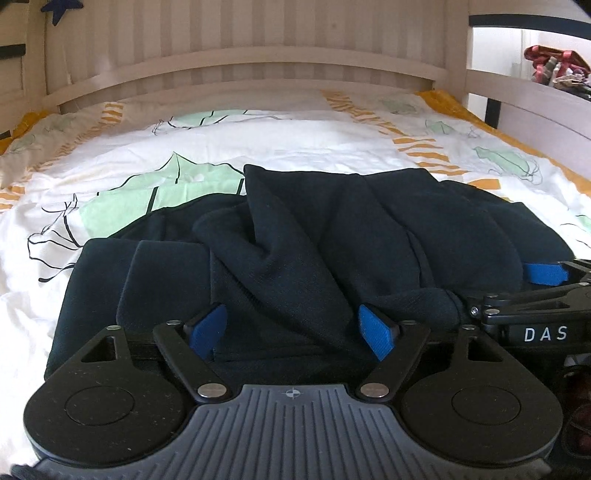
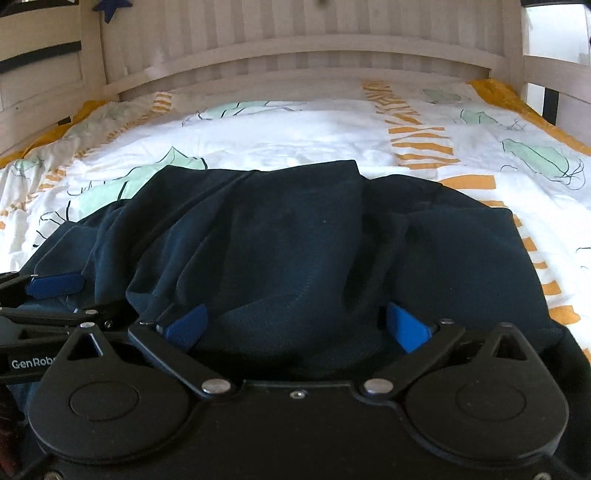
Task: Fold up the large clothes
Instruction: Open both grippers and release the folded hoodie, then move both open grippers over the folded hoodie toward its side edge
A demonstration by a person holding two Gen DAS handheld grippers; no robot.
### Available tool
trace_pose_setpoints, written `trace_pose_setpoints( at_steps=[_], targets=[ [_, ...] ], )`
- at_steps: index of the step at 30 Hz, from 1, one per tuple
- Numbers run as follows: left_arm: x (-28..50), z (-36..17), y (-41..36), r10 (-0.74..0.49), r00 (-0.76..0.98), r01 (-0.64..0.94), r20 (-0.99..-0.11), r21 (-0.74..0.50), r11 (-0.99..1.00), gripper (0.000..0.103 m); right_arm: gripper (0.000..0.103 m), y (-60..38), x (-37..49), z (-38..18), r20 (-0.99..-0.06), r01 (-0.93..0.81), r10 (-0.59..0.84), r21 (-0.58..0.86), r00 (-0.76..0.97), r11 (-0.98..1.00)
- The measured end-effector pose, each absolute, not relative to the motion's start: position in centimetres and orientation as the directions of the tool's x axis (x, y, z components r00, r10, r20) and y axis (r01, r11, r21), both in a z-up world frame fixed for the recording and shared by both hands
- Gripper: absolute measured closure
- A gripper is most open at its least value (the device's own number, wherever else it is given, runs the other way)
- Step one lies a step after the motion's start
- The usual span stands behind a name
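A dark navy garment (image 1: 314,236) lies bunched in soft folds on a bed, spread over a white duvet (image 1: 258,147) printed with pale green leaves and orange stripes. Taking the garment as the landmark: the duvet shows bare beyond its far edge and to both sides of it, and further beyond stands the pale slatted wooden headboard (image 1: 240,40). High up to the left of the headboard a dark blue star shape (image 1: 61,9) hangs. Off past the garment's right side, beyond the bed rail, a heap of red and mixed cloth (image 1: 554,66) sits in bright light.

The left tongs (image 1: 293,330) sit at the garment's near edge, blue pads set well apart, with a ridge of navy fabric lying loose between them; the pads do not pinch it. The right tongs (image 2: 297,328) sit at the same near edge, just to the right, spread very wide, with a rounded mound of the fabric between the pads but not gripped. Each wrist view catches the other tongs beside it, one blue pad resting against the fabric.
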State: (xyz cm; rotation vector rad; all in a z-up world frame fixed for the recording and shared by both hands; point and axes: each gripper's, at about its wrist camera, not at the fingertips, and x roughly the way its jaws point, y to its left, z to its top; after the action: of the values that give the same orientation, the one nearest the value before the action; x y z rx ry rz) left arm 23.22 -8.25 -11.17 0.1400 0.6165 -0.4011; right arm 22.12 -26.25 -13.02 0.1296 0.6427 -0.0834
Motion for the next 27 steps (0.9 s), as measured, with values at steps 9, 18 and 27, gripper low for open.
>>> trace_pose_setpoints(
  at_steps=[9, 18, 27],
  targets=[
    [23.1, -11.2, -8.3, -0.32, 0.742, 0.405, -0.589, 0.014, 0.914, 0.024, 0.001, -26.4, 21.6, -13.1, -0.592, 0.115, -0.023, 0.117, 0.806, 0.986],
    [19.7, -7.9, -6.9, -0.348, 0.722, 0.439, -0.598, 0.007, 0.899, 0.024, 0.001, -27.7, 19.0, -10.6, -0.566, 0.108, 0.036, 0.219, 0.824, 0.97],
    [12.8, -4.2, -2.7, -0.41, 0.699, 0.461, -0.585, -0.07, 0.885, 0.024, 0.001, -28.4, 10.6, -6.7, -0.542, 0.096, 0.054, 0.244, 0.839, 0.965]
  ],
)
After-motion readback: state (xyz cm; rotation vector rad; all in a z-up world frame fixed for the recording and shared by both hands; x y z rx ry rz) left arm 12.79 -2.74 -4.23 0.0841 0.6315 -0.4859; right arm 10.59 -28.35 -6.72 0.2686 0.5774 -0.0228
